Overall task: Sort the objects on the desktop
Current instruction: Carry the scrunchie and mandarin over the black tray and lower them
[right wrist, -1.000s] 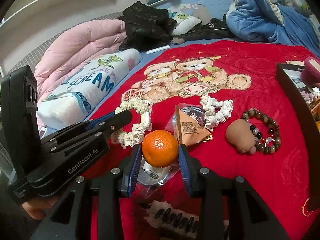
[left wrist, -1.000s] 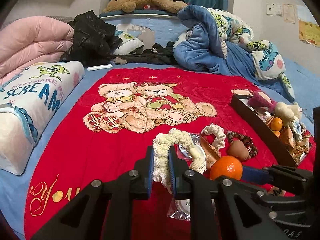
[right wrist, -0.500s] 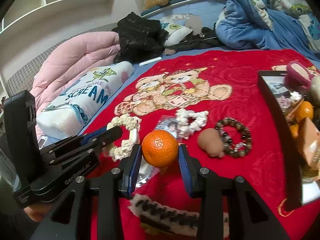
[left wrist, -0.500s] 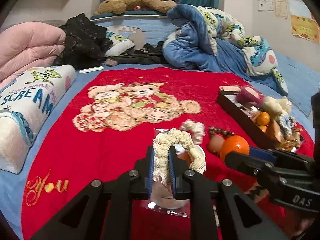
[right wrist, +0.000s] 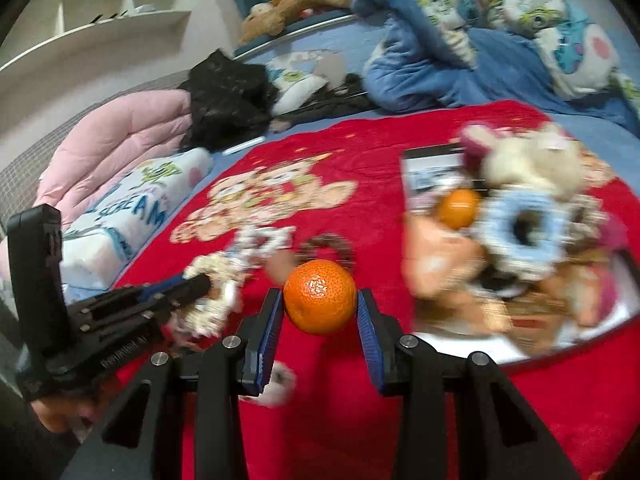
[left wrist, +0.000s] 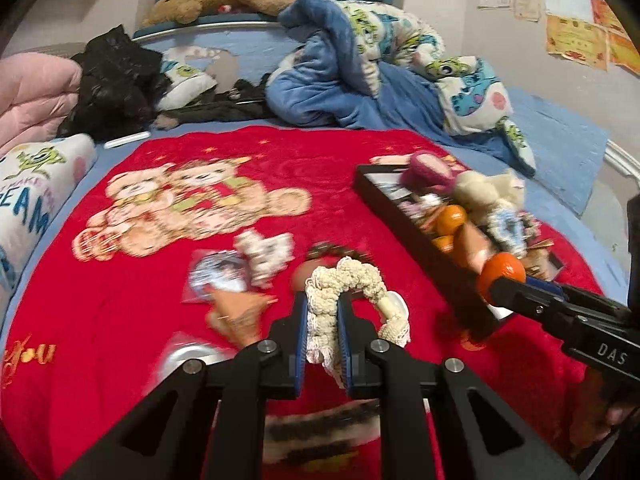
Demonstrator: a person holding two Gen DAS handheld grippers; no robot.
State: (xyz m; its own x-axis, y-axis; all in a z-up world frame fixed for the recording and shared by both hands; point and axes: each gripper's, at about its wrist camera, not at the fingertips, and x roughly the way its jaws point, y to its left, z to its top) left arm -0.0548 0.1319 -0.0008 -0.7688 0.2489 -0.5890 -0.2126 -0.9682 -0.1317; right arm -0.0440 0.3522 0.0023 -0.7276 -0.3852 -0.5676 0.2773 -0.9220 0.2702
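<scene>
Tangerine point(right wrist: 320, 296) and cream scrunchie point(left wrist: 344, 292) are both up off the red blanket point(left wrist: 120, 312), each carried in its own tool. The right gripper point(right wrist: 320, 312) has its fingers pinching the fruit at its two sides; the left gripper point(left wrist: 323, 320) has its fingers pressed nearly together on one side of the scrunchie's loop, the rest of the loop hanging free to the right. The black tray point(left wrist: 400, 208) lies near the blanket's right edge, already heaped with plush toys, another scrunchie and more tangerines, and both tools point toward it. On the blanket near its middle lie a white scrunchie point(left wrist: 266, 250), a bead bracelet point(right wrist: 328, 246) and a round badge point(left wrist: 218, 274). My worry is the tray's fullness: a round fruit set on that heap could roll off over the rim, and the dangling loop could snag a toy there. The two tools are also close together and could knock.
</scene>
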